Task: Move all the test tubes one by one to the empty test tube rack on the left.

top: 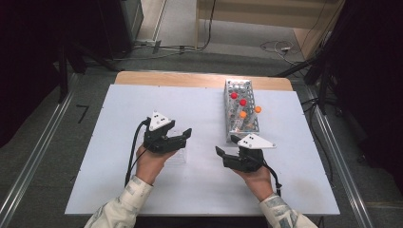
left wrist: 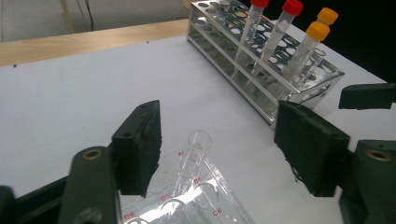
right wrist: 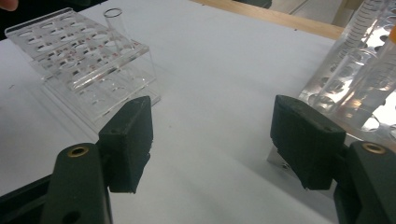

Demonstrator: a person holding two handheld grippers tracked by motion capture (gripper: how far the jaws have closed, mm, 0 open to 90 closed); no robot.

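Note:
A metal tube rack [top: 241, 90] stands at the back right of the white board and holds two red-capped tubes [top: 243, 102] and two orange-capped tubes [top: 257, 109]. In the left gripper view the same metal rack [left wrist: 233, 51] shows the red caps [left wrist: 293, 7] and orange caps [left wrist: 318, 30]. A clear acrylic rack [top: 177, 156] lies under my left gripper [top: 183, 138]. One uncapped glass tube [left wrist: 198, 149] stands in it, just below my open left gripper [left wrist: 219, 140]. My right gripper [top: 226, 145] is open over bare board, between the clear rack [right wrist: 84, 60] and the metal rack [right wrist: 359, 84].
The white board [top: 142, 190] covers a wooden table whose far edge [top: 190, 78] shows. Cables and dark stands lie on the floor beyond. The other gripper's jaw [left wrist: 366, 95] shows at the right of the left gripper view.

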